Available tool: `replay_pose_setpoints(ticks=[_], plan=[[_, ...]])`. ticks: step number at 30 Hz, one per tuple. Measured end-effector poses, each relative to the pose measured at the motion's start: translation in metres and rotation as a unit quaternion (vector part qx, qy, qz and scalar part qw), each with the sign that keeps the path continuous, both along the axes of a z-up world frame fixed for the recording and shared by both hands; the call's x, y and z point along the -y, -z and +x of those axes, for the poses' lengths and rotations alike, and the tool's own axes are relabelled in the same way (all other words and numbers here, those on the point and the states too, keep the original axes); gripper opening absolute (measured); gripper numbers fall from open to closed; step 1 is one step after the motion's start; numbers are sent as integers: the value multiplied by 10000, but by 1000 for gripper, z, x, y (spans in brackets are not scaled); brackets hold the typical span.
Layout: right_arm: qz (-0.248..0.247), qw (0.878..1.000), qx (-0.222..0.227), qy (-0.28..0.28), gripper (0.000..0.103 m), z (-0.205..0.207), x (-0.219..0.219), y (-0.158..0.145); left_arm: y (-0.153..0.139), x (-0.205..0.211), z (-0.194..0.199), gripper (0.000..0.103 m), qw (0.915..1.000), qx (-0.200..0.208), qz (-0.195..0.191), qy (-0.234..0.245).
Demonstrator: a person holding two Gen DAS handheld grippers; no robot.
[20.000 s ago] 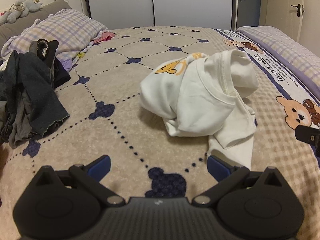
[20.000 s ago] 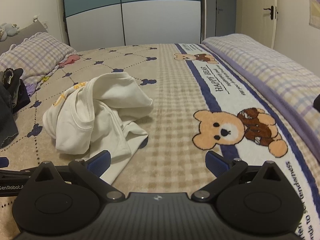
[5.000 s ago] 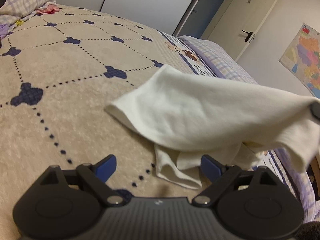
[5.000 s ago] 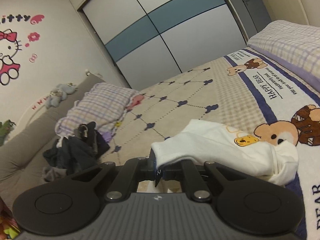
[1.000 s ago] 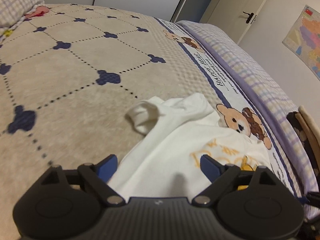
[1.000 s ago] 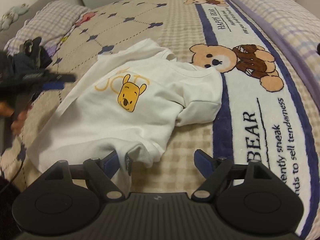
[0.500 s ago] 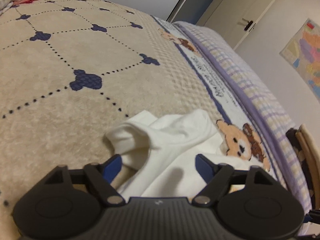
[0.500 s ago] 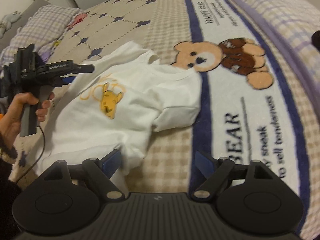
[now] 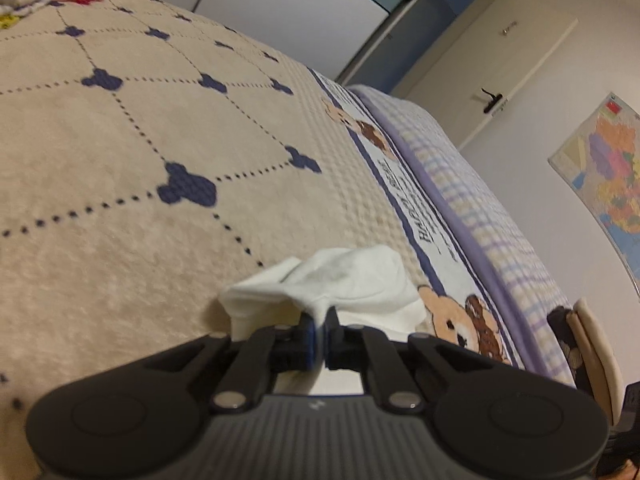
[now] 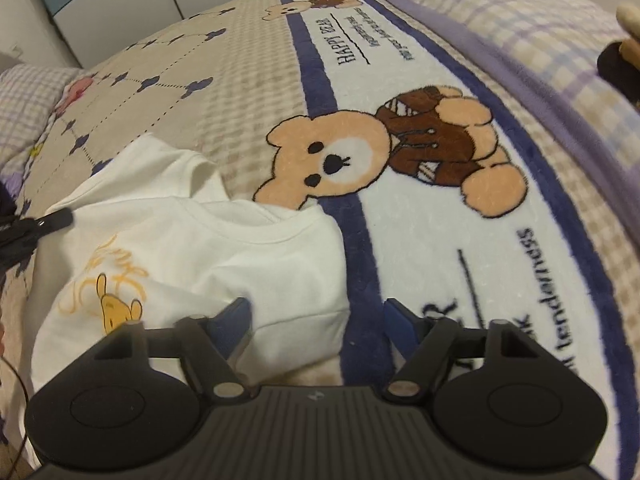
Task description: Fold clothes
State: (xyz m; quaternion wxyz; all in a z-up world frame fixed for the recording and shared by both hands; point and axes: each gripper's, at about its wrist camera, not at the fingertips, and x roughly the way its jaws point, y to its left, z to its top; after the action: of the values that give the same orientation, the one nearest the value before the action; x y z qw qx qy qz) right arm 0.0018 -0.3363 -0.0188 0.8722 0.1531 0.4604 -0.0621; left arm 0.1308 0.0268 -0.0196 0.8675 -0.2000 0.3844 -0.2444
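The white T-shirt [image 10: 224,256] lies front-up on the bedspread [image 10: 248,92], in the lower left of the right wrist view. Its long axis runs from the collar end near the middle of the frame down toward the lower left corner, so the neckline points up and right, toward the printed teddy bear [image 10: 384,156]. One short sleeve reaches the bedspread's navy stripe at lower centre; the other is bunched at centre left. The cloth is cream-white with a yellow cartoon bear and orange line lettering on the chest, and it is rumpled rather than flat.

The left gripper [image 9: 318,330] has its blue pads pressed together on a raised pinch of the T-shirt's sleeve, at lower centre of the left wrist view. The right gripper [image 10: 316,316] has its fingers spread apart, the left pad over the sleeve, the right over the stripe.
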Motion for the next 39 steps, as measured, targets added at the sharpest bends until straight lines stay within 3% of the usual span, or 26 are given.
replay_pose_setpoints(ticks=[2,5,8,13,17,26,33,36,39], plan=[[-52,9999,90,-77,31,4,-5,0,-7,-6,-4,4,9999,59,42,-81],[-276,9986,352,-271,17,9,-17,-6,-17,-14,-10,4,9996,146,104,-203],[-569,9950,733,-366,15,16,-29,-16,-33,-30,-20,4,9984,332,231,-396],[-866,9866,1306,-460,14,31,-46,-31,-48,-57,-35,4,9962,415,223,-729],[-1042,9796,1642,-504,14,48,-59,-38,-54,-66,-48,4,9934,629,496,-818],[-1279,9624,2302,-669,14,78,-81,-44,-42,-78,-45,4,9866,809,468,-1335],[-877,9694,2139,-830,15,92,-72,-31,-35,-65,-30,4,9781,1246,883,-1414],[-669,9723,2055,-892,19,91,-65,-31,-30,-65,-25,6,9802,1117,909,-1361],[-519,9746,2010,-844,33,88,-57,-34,-26,-71,-23,12,9839,891,639,-1415]])
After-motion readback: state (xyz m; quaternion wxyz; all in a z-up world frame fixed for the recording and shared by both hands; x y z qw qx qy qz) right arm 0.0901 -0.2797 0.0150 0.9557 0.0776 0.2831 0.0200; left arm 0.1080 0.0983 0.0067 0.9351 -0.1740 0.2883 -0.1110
